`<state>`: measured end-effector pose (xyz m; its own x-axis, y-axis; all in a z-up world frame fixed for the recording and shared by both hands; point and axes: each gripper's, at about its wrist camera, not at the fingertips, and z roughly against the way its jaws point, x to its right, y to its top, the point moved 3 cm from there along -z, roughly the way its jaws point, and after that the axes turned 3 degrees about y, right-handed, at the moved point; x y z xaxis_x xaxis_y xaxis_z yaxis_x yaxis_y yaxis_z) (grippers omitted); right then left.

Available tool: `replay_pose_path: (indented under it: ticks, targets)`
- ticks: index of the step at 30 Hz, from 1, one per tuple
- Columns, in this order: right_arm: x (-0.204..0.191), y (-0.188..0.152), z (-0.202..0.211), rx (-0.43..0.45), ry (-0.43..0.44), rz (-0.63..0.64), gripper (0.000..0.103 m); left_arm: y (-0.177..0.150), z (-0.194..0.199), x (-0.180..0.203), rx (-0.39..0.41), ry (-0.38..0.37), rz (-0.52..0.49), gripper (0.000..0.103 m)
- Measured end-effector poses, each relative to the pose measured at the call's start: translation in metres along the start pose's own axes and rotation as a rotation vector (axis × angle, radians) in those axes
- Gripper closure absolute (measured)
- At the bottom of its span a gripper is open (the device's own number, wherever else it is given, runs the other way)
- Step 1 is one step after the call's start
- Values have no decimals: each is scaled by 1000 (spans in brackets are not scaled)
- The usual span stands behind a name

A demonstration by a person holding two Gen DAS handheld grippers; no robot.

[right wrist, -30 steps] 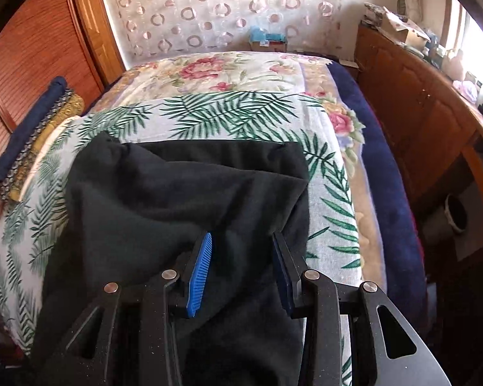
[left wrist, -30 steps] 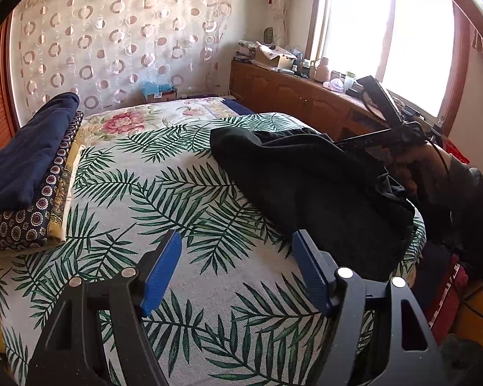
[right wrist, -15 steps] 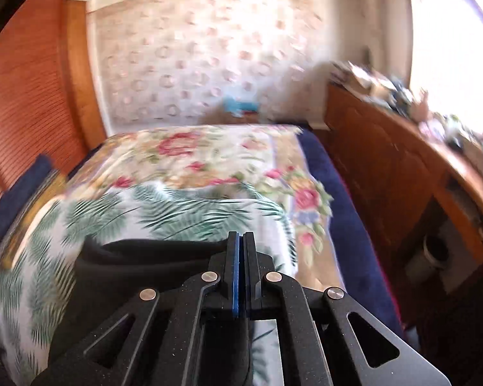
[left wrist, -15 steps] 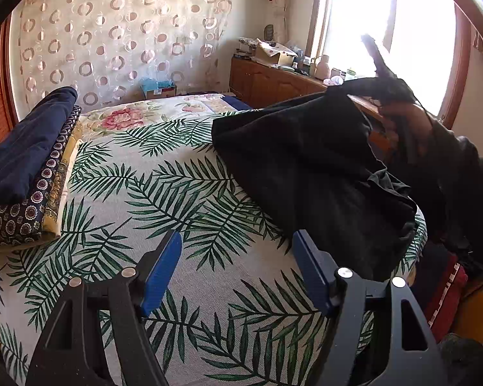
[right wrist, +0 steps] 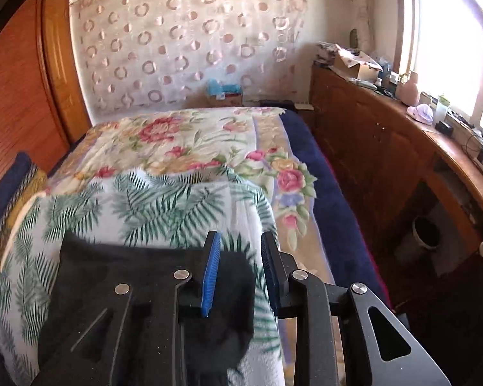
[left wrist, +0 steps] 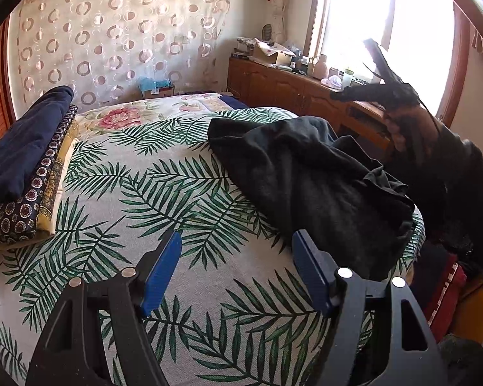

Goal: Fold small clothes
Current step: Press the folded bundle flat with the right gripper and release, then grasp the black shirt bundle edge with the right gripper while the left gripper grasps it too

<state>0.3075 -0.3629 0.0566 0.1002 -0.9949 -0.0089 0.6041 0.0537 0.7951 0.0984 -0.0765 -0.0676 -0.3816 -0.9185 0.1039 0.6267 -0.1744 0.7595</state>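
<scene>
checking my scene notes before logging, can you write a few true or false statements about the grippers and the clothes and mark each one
1. The left gripper is open above the leaf-print cover. True.
2. The right gripper is clamped shut on the black garment. False: its fingers stand apart.
3. The black garment lies in a neat square. False: it is rumpled.
4. A pile of folded clothes sits at the bed's left edge. True.
</scene>
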Motion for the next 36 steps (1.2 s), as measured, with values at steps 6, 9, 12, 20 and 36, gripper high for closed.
replay_pose_path:
  ticks: [6,9,12,20,36]
  targets:
    - [-19,-65,54,-58,60,72,68,1,-8,12,-7,-1,-1,31]
    - [-33,-90,73,-67,107,102,57,1,-11,18,-15,-7,-7,31]
    - [-50,-113,94,-65,141,125,52,2,-13,24,-18,-6,-16,31]
    - [-60,-142,97,-110,146,186,52,-4,-19,39,-39,-30,-28,31]
    - [-6,-166,176,17,173,38,96,-10,-26,66,-60,-84,-58,31]
